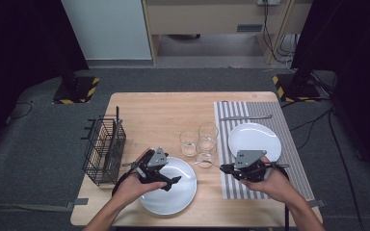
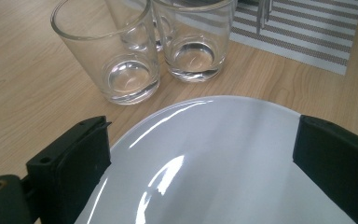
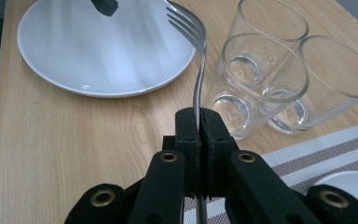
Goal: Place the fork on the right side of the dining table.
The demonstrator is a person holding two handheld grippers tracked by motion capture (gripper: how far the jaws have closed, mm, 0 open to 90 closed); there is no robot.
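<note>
Wooden table point(image 1: 144, 115), striped mat right. Left gripper point(image 2: 200, 154): fingers wide open astride white plate point(image 1: 171, 190) rim, probably not touching. Right gripper point(image 3: 199, 128): fingers clamped on fork point(image 3: 196, 56) handle beside glasses point(image 3: 261, 79); thin, stiff, slippery steel; grip mid-handle.

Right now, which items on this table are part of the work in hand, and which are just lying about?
In use:
- silver metal fork, clamped in the right gripper
- round white plate near the table's front edge, under the open left gripper

Lying about:
- three clear drinking glasses
- black wire basket
- striped placemat
- second white plate
</note>
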